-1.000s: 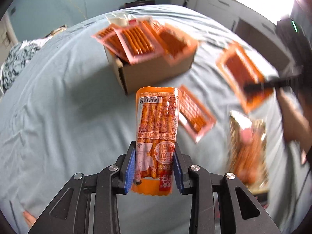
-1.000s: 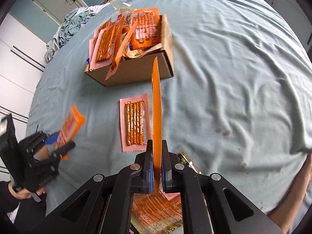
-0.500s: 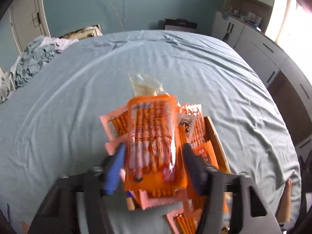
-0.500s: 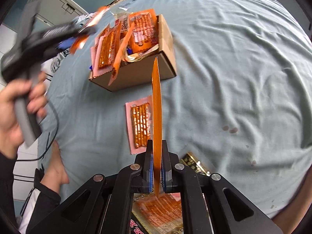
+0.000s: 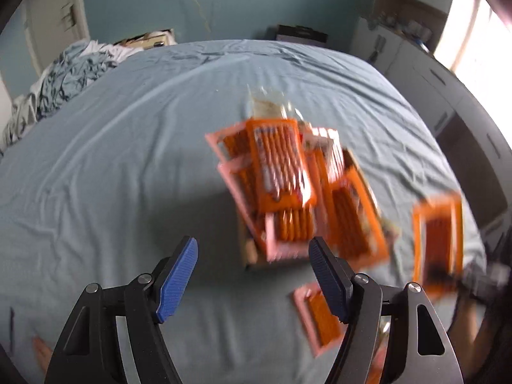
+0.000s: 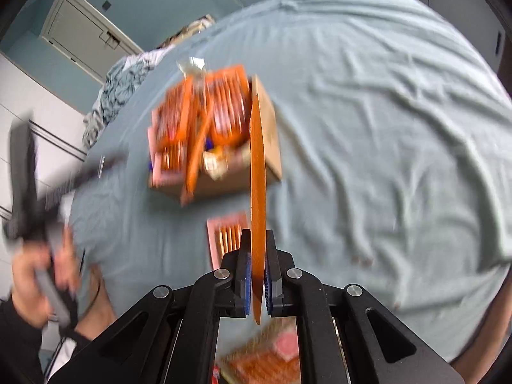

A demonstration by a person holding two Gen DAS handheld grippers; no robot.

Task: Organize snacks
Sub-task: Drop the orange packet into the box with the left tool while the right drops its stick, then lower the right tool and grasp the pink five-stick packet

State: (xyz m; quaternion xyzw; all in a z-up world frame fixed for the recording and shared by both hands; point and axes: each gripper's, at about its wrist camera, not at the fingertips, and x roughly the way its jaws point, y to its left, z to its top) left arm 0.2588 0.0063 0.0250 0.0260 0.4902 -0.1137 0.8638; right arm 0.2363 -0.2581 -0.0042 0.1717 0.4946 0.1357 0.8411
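Observation:
A cardboard box (image 6: 268, 147) full of orange and pink snack packs stands on the blue bedsheet; it also shows in the left wrist view (image 5: 252, 256), blurred. My left gripper (image 5: 252, 275) is open and empty, just in front of the box. An orange pack (image 5: 278, 169) lies on top of the pile. My right gripper (image 6: 257, 278) is shut on an orange snack pack (image 6: 257, 172), seen edge-on and held upright in front of the box. In the left wrist view that pack (image 5: 438, 236) shows at the right.
A pink pack (image 6: 225, 236) lies on the sheet in front of the box, also in the left wrist view (image 5: 320, 316). Another pack (image 6: 265, 358) lies below my right gripper. Crumpled bedding (image 5: 60, 76) lies at the far left. Cabinets (image 5: 454, 96) stand at the right.
My left gripper carried its orange pack to the box, opened and let it go on the pile. My right gripper moved closer to the box with its pack.

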